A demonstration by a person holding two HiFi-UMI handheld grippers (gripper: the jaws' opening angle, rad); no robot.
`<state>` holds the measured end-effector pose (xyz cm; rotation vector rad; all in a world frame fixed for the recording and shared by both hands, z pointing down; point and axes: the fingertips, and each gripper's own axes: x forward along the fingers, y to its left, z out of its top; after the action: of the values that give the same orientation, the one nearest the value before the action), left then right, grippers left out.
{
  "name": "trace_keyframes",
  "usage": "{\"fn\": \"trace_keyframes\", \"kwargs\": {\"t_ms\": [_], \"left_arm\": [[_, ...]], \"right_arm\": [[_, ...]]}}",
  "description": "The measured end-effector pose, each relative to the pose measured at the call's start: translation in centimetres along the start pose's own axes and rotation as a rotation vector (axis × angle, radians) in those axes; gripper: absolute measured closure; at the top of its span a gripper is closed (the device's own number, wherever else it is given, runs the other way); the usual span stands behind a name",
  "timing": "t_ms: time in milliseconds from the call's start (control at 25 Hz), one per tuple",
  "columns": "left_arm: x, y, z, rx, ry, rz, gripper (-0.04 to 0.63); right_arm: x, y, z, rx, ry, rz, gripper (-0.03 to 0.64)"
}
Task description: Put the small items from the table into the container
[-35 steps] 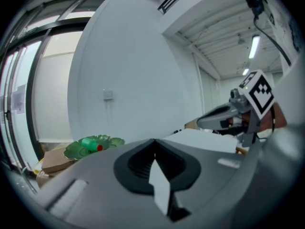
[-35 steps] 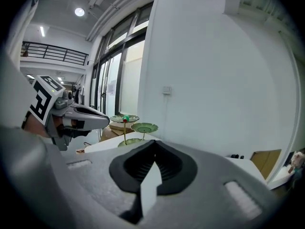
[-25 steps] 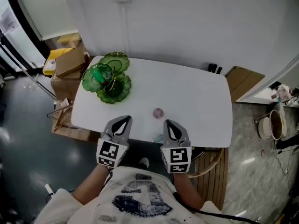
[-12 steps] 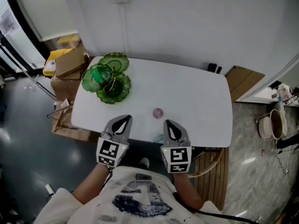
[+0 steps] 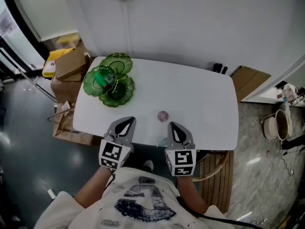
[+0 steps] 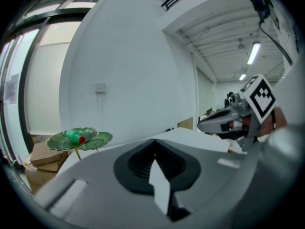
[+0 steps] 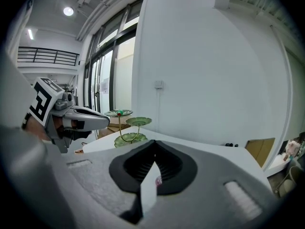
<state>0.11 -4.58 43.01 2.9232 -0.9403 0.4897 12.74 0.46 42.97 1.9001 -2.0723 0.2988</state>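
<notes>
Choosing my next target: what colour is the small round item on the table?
The small round item is pinkish, clearest in the head view.

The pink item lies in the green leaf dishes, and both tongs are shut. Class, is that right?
No: the head view shows the pink item on the white table, apart from the green leaf dishes. The left tongs and right tongs are shut.

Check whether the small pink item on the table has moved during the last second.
No. The pink item sits at the same spot near the front edge of the white table; only the camera shifted slightly.
</notes>
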Motion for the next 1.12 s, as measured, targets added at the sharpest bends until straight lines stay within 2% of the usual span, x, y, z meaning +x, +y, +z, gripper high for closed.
{"fn": "trace_keyframes", "kwargs": {"t_ms": [280,760,880,1120], "left_arm": [[3.1,1.1,0.2,0.029,0.006,-0.108,0.607],[7.9,2.2,-0.8,0.109,0.030,-0.383,0.607],[8.7,2.0,-1.3,0.107,0.040,-0.408,0.607],[9.6,1.1,-2.2,0.089,0.058,-0.407,0.607]], "right_arm": [[1.9,-1.3,0.1,0.040,0.035,-0.094,0.617],[5.2,-1.6,0.0,0.116,0.092,-0.272,0.617],[5.0,-1.7,-0.8,0.115,0.117,-0.292,0.615],[5.4,-3.1,-2.7,0.107,0.170,-0.269,0.615]]}}
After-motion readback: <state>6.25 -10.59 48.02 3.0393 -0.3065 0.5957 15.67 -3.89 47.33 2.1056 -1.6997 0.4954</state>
